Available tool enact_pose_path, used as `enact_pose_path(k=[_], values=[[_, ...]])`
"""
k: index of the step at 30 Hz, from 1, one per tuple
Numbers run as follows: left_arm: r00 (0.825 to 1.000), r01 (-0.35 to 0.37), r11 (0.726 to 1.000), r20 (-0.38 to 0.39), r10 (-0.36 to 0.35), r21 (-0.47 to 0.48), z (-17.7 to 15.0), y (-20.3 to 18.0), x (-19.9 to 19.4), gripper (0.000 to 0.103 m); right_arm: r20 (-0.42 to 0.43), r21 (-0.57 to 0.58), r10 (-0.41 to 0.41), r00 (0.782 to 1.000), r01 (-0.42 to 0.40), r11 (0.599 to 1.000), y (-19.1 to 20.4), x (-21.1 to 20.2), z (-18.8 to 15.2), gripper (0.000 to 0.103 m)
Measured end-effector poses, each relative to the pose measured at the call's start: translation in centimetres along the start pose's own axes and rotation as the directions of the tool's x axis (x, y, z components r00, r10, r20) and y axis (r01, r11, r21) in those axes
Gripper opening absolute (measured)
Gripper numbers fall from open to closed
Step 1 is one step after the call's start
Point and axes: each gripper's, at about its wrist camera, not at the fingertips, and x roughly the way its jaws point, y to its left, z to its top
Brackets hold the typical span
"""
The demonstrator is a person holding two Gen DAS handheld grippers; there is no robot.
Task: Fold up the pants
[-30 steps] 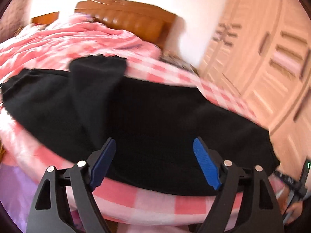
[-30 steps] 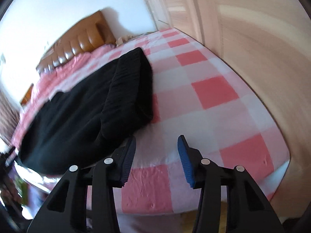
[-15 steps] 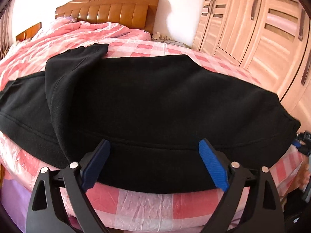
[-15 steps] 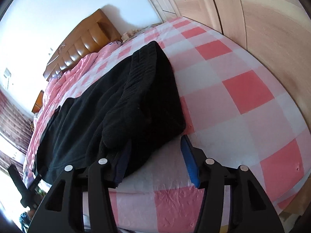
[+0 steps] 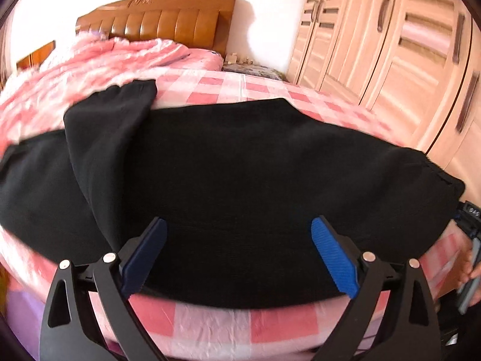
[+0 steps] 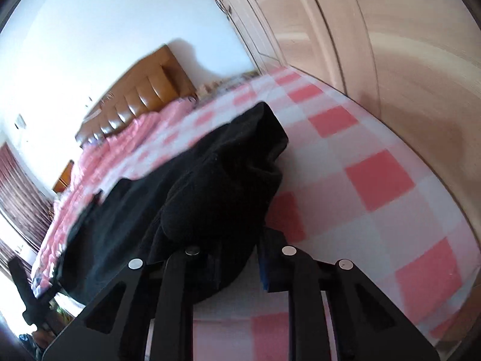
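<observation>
Black pants on the checked bed, first fold not finished.

I see the bed [image 5: 210, 328] in its pink-and-white sheet filling both views, with the black pants [image 5: 240, 165] spread across its near edge; one leg is flipped back over the rest at my left, so I judge the folding barely begun, the lengthwise and crosswise folds both left to do. My left gripper [image 5: 240, 255] hangs with its jaws wide apart over the near hem, gripping nothing. My right gripper [image 6: 237, 258] has closed on a bunched end of the pants. I can read no brand, label or writing anywhere.
</observation>
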Motion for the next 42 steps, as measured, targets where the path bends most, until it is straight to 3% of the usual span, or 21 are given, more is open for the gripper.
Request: enact_pose_path(k=[2,4,6,8,10,13,15,16,17,18,21,24,26,28,30,31,34,36,38,42], values=[[1.000,0.018,1.000,-0.005,-0.018,-0.022,1.2,-0.3,0.7,0.096,-0.014,0.051,0.000,1.000,0.001,0.999,-1.1,0.5,-0.7,0.018],[0.993,0.115,0.992,0.022,-0.114,-0.060,3.8,-1.4,0.6,0.096,0.000,0.024,-0.017,1.000,0.017,1.000,-0.5,0.3,-0.8,0.018],[0.984,0.174,0.984,0.032,-0.173,-0.025,6.1,-3.6,1.1,0.097,0.023,0.007,-0.020,1.000,0.020,1.000,0.0,-0.2,-0.5,0.018],[0.974,0.226,0.974,-0.037,-0.225,0.031,8.6,-6.5,3.9,0.097,0.030,0.027,-0.016,0.999,0.015,1.000,-0.5,-0.5,-0.5,0.018],[0.976,0.211,0.976,-0.068,-0.207,0.052,10.4,-8.4,6.9,0.097,0.036,0.030,-0.044,0.998,0.043,0.999,-1.1,-0.6,-0.7,0.018],[0.963,0.210,0.975,-0.187,-0.194,0.071,12.8,-10.4,13.0,0.096,0.043,0.069,-0.066,0.997,0.063,0.996,-2.4,-1.0,-1.2,0.018],[0.961,0.140,0.985,-0.255,-0.110,0.103,13.2,-11.0,17.3,0.096,0.052,0.073,-0.088,0.995,0.084,0.994,-3.1,-1.4,-1.3,0.018],[0.978,0.100,0.976,-0.201,-0.061,0.191,13.3,-11.9,17.9,0.099,0.050,0.079,-0.085,0.995,0.081,0.994,-3.4,-1.5,-1.3,0.017],[0.987,0.013,0.964,-0.160,0.031,0.265,13.0,-12.9,18.4,0.099,0.044,0.085,-0.082,0.996,0.078,0.993,-3.6,-1.5,-1.4,0.017],[0.984,-0.062,0.947,-0.140,0.111,0.315,12.9,-13.5,19.2,0.101,0.042,0.083,-0.084,0.996,0.081,0.993,-3.6,-1.5,-1.6,0.017],[0.978,-0.041,0.982,-0.191,0.077,0.186,14.6,-11.8,20.3,0.101,0.042,0.079,-0.091,0.995,0.088,0.993,-3.5,-1.3,-1.6,0.018],[0.977,-0.056,0.977,-0.189,0.096,0.204,14.7,-11.6,20.0,0.101,0.011,0.038,-0.096,0.995,0.095,0.995,-3.2,-1.0,-1.3,0.021],[0.985,-0.049,0.976,-0.154,0.083,0.211,14.3,-12.0,18.2,0.100,0.000,0.026,-0.120,0.993,0.120,0.992,-3.2,-1.8,-1.4,0.041],[0.996,-0.041,0.976,-0.072,0.057,0.214,13.9,-12.1,15.1,0.100,0.019,0.044,-0.151,0.988,0.150,0.988,-3.7,-3.6,-1.6,0.063],[0.999,-0.043,0.969,0.030,0.036,0.241,13.4,-12.2,11.1,0.101,0.080,0.067,-0.191,0.978,0.186,0.980,-4.1,-5.5,-1.9,0.078],[0.997,-0.058,0.965,0.060,0.044,0.255,13.3,-12.0,9.8,0.101,0.127,0.065,-0.214,0.969,0.208,0.976,-3.8,-6.7,-2.0,0.079],[0.989,-0.144,0.956,0.069,0.130,0.255,13.8,-9.0,8.6,0.101,0.218,-0.011,-0.189,0.958,0.196,0.981,-1.3,-8.5,-1.8,0.080],[0.974,-0.228,0.948,0.043,0.224,0.220,14.7,-5.9,9.5,0.101,0.255,-0.115,-0.119,0.960,0.152,0.982,1.9,-8.4,-1.4,0.089],[0.947,-0.315,0.936,-0.020,0.322,0.158,16.3,-1.7,11.0,0.101,0.230,-0.217,-0.048,0.972,0.099,0.971,5.0,-7.0,-1.1,0.090],[0.905,-0.392,0.918,-0.151,0.397,0.065,18.9,4.3,13.8,0.101,0.136,-0.347,0.056,0.989,-0.005,0.938,10.7,-2.3,-0.6,0.090]])
